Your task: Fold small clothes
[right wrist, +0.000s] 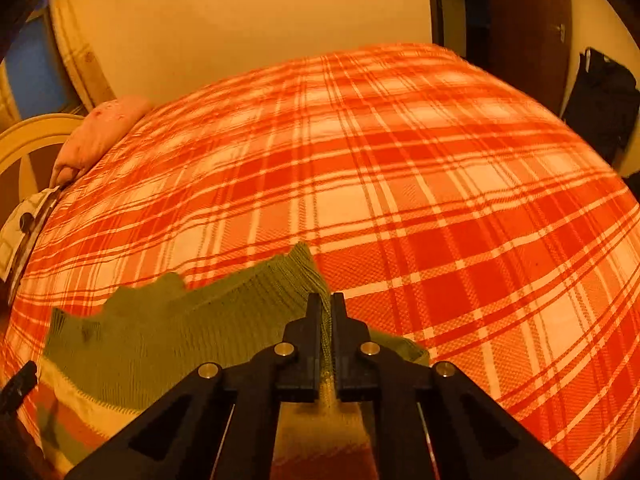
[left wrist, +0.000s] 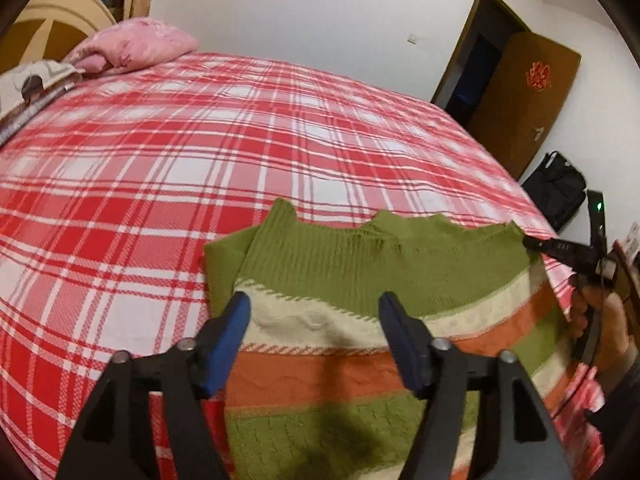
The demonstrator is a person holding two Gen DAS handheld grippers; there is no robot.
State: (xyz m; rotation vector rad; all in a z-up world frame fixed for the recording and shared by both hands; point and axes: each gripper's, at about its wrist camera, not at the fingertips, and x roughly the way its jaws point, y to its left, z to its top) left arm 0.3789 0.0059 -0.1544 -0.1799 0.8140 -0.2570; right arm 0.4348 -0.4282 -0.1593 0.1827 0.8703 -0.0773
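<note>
A: Where's the sweater (left wrist: 360, 280)?
B: Flat on the plaid bed (left wrist: 160, 160), near its edge.
A: The grippers?
B: Right gripper (right wrist: 327, 300) pinches the green top edge. Left gripper (left wrist: 314, 308) hangs over the stripes, jaws wide, holding nothing.

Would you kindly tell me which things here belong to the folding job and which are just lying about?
Job: striped sweater; left hand-held gripper, open above it; right hand-held gripper, shut on its edge.

Lying about: pink pillow; black bag; plaid bedspread underneath.
</note>
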